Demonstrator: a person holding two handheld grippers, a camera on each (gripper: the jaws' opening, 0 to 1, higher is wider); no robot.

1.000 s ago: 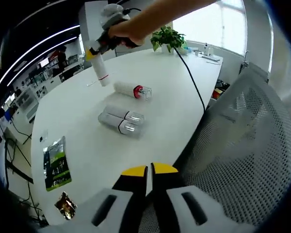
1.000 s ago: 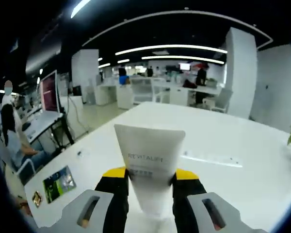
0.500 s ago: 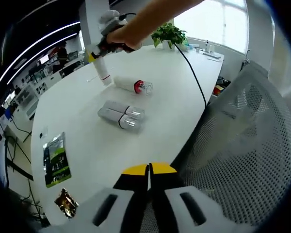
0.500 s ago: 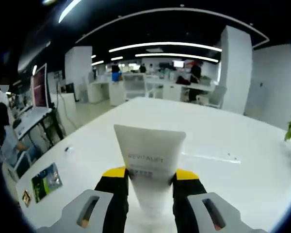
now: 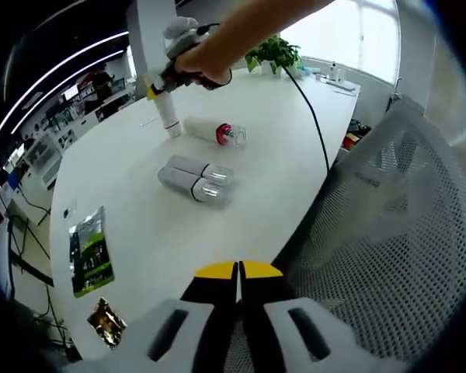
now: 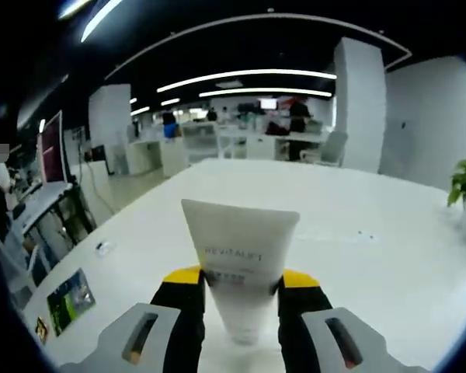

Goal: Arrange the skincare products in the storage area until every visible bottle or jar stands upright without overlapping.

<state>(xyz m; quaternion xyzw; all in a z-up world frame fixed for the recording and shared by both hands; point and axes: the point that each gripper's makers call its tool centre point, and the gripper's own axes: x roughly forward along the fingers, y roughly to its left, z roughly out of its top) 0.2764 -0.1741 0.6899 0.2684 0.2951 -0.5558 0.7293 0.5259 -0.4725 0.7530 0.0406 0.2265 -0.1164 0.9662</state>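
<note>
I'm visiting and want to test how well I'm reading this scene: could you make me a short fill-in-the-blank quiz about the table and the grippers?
1. The right gripper is shut on a white ____ printed with lettering.
2. The bottle with the red band is lying on its ____.
3. Near the table's edge, the two clear-capped bottles lie ____ each other, touching.
4. The left gripper's yellow-tipped jaws are ____, holding nothing.

Missing words: tube; side; beside; shut

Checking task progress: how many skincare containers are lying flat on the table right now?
3: a red-banded bottle beside the tube held by the right gripper, and two clear-capped bottles side by side nearer the camera.
</note>
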